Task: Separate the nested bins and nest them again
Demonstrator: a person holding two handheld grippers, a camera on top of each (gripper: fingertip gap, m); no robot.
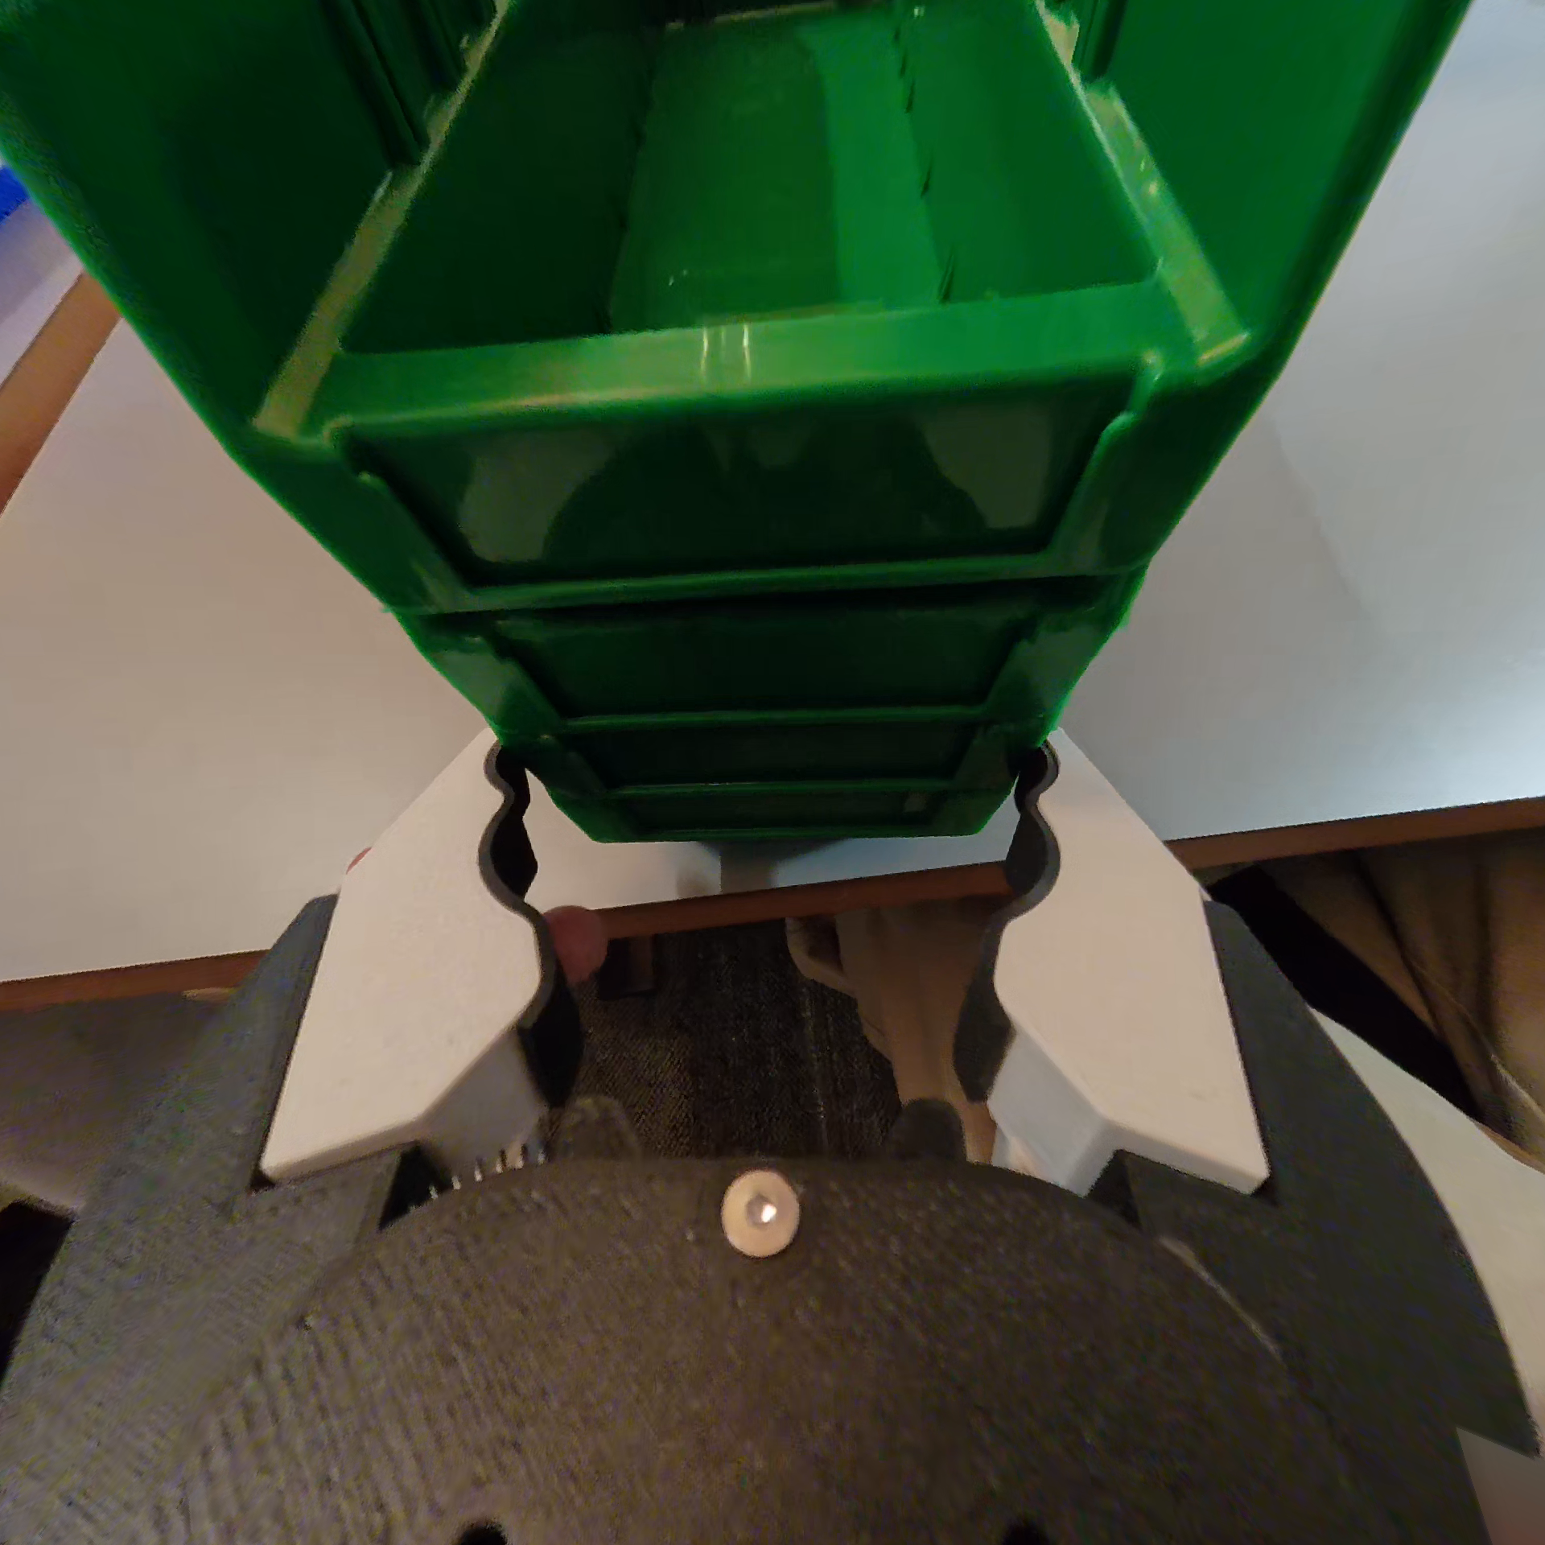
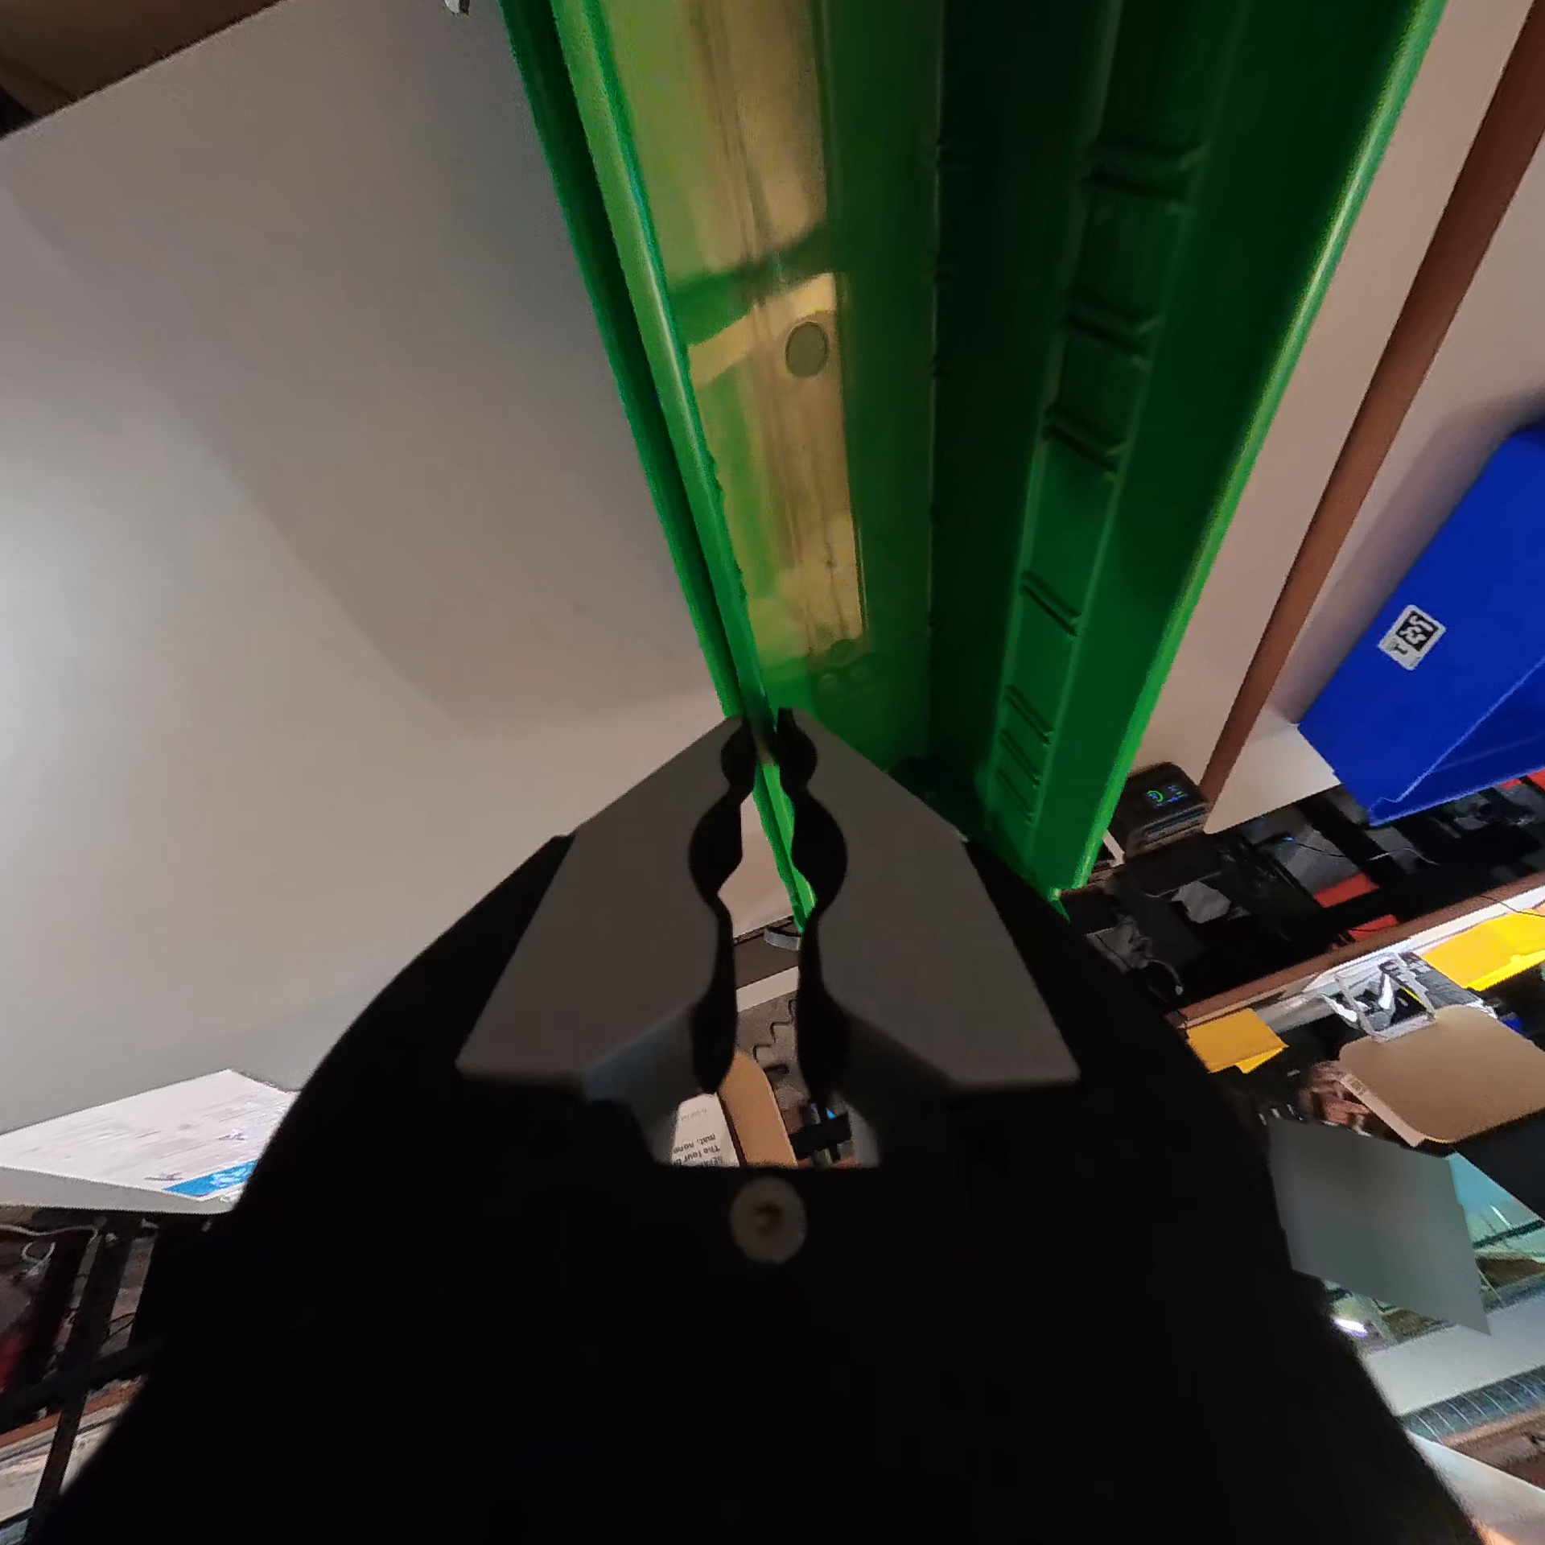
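Observation:
A stack of several nested green bins [image 1: 752,468] stands on the white table [image 1: 167,585] near its front edge, open fronts toward me. My left gripper [image 1: 771,765] is spread wide around the lower bins. Its fingertips [image 1: 506,773] meet the stack's two sides, so it is shut on the stack. In the right wrist view one green bin [image 2: 961,418] fills the middle. My right gripper [image 2: 765,736] is shut on the thin rim of its wall [image 2: 782,844], which runs between the two pads.
A blue bin [image 2: 1438,635] with a white tag stands off to the right. The table's brown front edge [image 1: 836,894] lies just under the stack. A person's trouser leg [image 1: 1338,961] is beside it. Cluttered shelves [image 2: 1338,961] and a printed sheet [image 2: 142,1145] lie beyond.

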